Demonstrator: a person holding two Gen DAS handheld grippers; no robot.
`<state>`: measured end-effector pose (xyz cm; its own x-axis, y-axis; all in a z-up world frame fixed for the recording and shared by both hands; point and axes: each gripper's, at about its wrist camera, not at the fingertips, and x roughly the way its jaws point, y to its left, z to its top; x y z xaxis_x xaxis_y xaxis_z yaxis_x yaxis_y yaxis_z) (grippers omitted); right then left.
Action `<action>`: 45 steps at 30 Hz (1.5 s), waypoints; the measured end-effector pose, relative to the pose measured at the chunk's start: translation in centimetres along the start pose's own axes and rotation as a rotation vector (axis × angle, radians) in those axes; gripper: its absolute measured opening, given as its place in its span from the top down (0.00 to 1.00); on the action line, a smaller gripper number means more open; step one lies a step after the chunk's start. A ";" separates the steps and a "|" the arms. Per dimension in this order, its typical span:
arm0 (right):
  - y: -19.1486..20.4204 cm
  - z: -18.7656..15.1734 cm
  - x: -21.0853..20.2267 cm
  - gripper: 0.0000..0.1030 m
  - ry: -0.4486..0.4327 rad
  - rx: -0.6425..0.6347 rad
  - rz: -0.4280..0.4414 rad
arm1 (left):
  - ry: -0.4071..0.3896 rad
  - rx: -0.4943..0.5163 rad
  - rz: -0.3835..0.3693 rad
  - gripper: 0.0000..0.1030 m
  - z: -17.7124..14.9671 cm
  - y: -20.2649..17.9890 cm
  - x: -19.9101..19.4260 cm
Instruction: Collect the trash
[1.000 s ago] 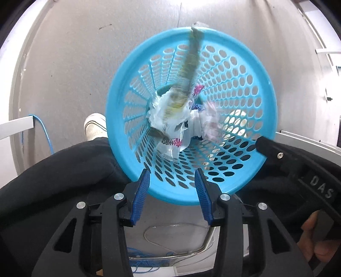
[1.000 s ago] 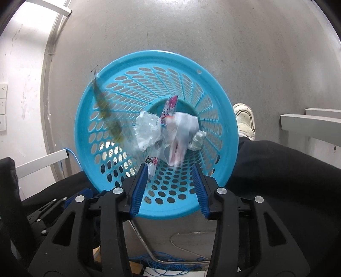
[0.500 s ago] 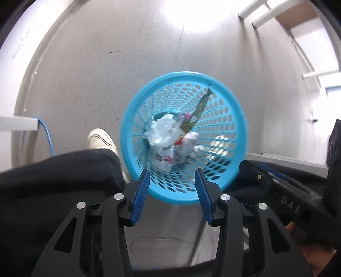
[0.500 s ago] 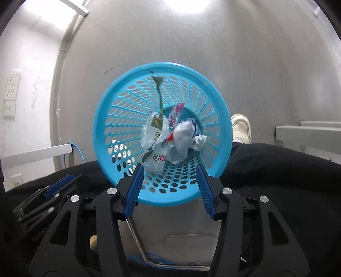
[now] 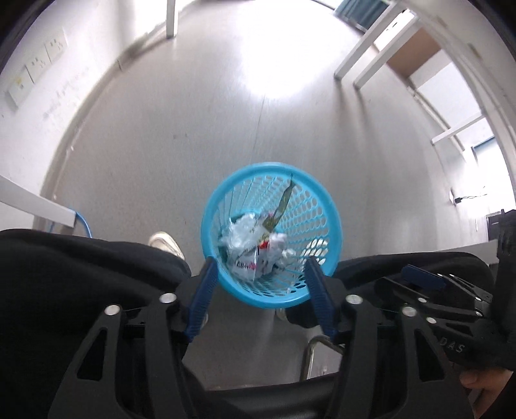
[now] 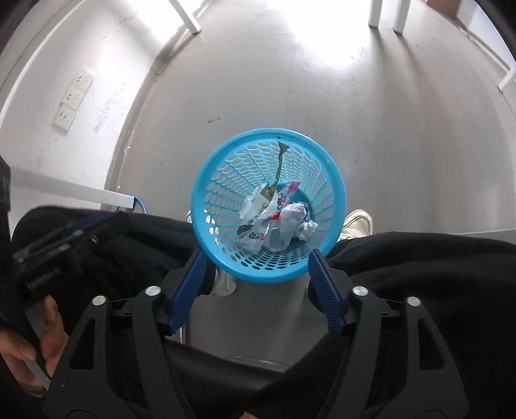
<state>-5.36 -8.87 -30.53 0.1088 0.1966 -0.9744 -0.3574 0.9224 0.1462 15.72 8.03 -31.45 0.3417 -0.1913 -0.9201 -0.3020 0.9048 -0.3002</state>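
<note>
Both grippers pointed steeply down at a blue basket [image 5: 271,199] on the grey floor [image 5: 193,112]. Basket stood upright btwn the person's legs, white shoe [image 5: 166,243] just beside it on one side, other shoe [image 6: 356,222] on the opp. side in the right wrist view.

Trash sat in the basket bottom: crumpled clear/white wrappers [image 5: 245,235], a white paper wad [image 6: 292,219], a pink-printed wrapper [image 6: 287,191]. One long thin strip [image 6: 280,161] leaned up the inner wall, its tip near the rim.

Left gripper [image 5: 262,299]: jaws apart and opening, blue pads [image 5: 201,296] either side of the basket in the view but well above it, nothing btwn them, nothing held. Right gripper [image 6: 258,290]: same, jaws apart and opening, empty, hanging over the basket's near rim.

Black trousers [image 5: 80,274] filled the lower part of both views. Right gripper body also showed at the right edge of the left wrist view, a thumb under it. White wall w/ sockets [image 6: 72,98] on the left, blue cable [image 5: 84,224] by a white rail. White furniture legs [image 6: 387,13] at top.
</note>
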 end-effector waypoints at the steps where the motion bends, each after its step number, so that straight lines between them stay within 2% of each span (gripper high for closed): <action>1: 0.2 -0.2 -0.6 0.37 -0.012 -0.009 -0.005 | -0.012 0.008 -0.006 0.40 -0.2 -0.1 -0.3; 6: 1.2 -1.4 -3.0 0.34 -0.078 -0.063 -0.038 | -0.071 0.080 0.021 0.33 -1.3 -1.5 -2.7; 12: 1.5 -3.2 -5.8 0.32 -0.127 -0.080 -0.029 | -0.091 0.139 0.013 0.29 -2.3 -3.1 -4.5; 15: 1.6 -4.2 -7.2 0.27 -0.148 -0.085 -0.022 | -0.125 0.182 0.012 0.23 -2.6 -4.1 -6.0; 18: 1.6 -5.4 -8.9 0.23 -0.177 -0.093 -0.006 | -0.131 0.185 -0.024 0.20 -3.0 -4.1 -7.2; 28: 2.1 -8.0 -11.8 0.12 -0.260 -0.146 -0.023 | -0.123 0.160 -0.032 0.11 -3.8 -3.2 -8.1; 34: 1.7 -7.2 -11.0 0.10 -0.230 -0.134 0.010 | -0.103 0.175 -0.032 0.06 -3.8 -3.4 -7.2; 42: 1.5 -6.1 -9.7 0.08 -0.182 -0.130 0.044 | -0.067 0.149 -0.038 0.06 -2.9 -2.5 -5.6; 45: 1.6 -5.7 -8.7 0.08 -0.156 -0.131 0.037 | -0.035 0.159 -0.011 0.06 -2.6 -2.3 -4.4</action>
<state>-12.20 -11.02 -22.80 0.2320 0.2884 -0.9290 -0.4802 0.8645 0.1485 12.58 5.82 -27.37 0.3755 -0.1910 -0.9069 -0.1544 0.9520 -0.2644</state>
